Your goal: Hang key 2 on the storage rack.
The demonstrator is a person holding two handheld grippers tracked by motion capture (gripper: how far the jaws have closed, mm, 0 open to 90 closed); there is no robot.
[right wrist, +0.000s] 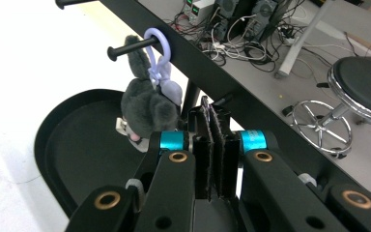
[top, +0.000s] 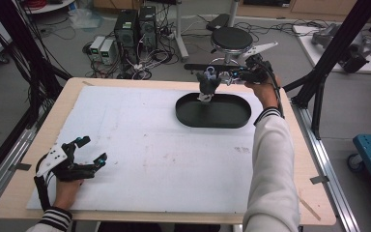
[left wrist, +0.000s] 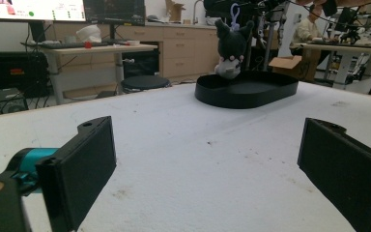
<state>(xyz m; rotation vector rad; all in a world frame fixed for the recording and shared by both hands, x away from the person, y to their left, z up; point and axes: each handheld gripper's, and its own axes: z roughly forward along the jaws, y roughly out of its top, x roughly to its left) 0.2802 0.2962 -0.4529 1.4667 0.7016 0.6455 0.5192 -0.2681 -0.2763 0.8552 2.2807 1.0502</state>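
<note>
A dark grey plush toy (top: 206,86) hangs by its lavender ring (right wrist: 155,41) from a black peg (right wrist: 128,48) of a rack bar, right above the far end of a black oval tray (top: 212,120). My right gripper (top: 225,77) is held up at the rack, just right of the plush (right wrist: 147,108). Its jaws are pressed shut beside the toy, and a small purple bit shows at their tips (right wrist: 214,113). My left gripper (top: 92,149) rests on the white mat at the near left, wide open with nothing between its jaws (left wrist: 207,164). From there I see the plush (left wrist: 231,46) over the tray (left wrist: 246,94).
The white mat (top: 140,145) covers most of the wooden table. Behind the table stand a round stool (top: 231,38), computer towers (top: 135,26) and loose cables on the floor. Black frame posts (top: 335,43) rise at both sides. A second peg (right wrist: 75,2) sticks out farther along the rack.
</note>
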